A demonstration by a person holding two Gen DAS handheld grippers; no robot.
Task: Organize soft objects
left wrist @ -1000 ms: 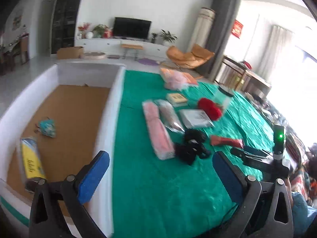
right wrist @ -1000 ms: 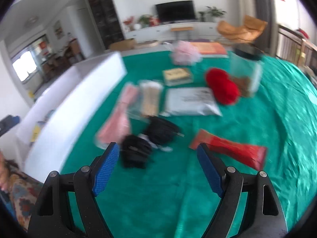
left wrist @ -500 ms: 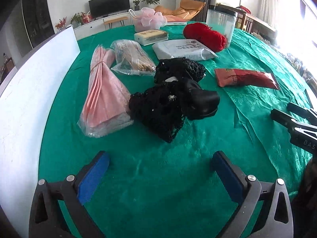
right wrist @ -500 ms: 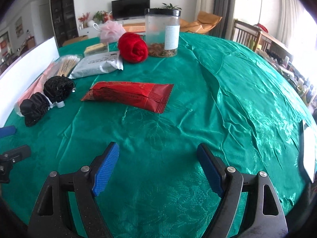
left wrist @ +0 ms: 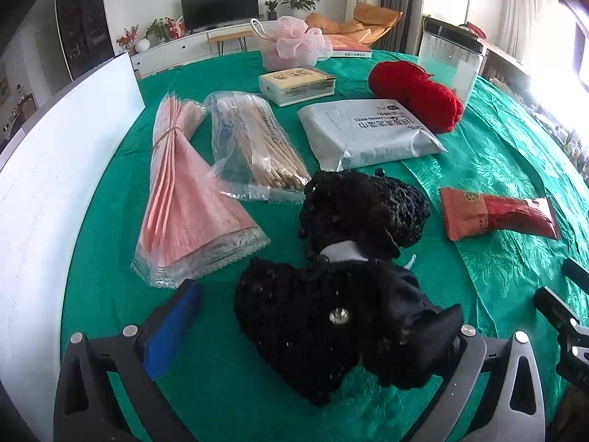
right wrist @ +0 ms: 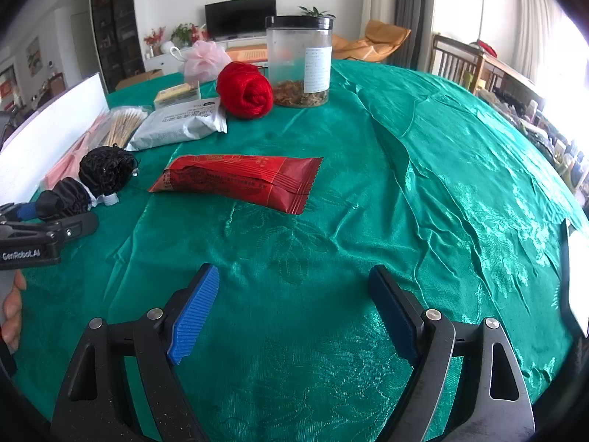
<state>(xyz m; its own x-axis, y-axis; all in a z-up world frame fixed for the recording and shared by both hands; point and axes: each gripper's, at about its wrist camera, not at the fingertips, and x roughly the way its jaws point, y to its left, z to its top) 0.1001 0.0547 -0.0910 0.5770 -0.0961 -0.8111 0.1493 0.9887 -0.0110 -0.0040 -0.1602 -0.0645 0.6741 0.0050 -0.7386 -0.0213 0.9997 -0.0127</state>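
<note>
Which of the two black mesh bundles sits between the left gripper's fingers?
The nearer black mesh bundle, with the shiny black fabric, sits inside the open left gripper; the farther bundle lies beyond, by the red packet.

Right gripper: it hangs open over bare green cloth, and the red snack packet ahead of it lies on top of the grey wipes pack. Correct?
Not quite. The right wrist view shows the red snack packet flat on the green cloth, apart from the grey wipes pack. The right gripper does hang open over bare cloth.
</note>
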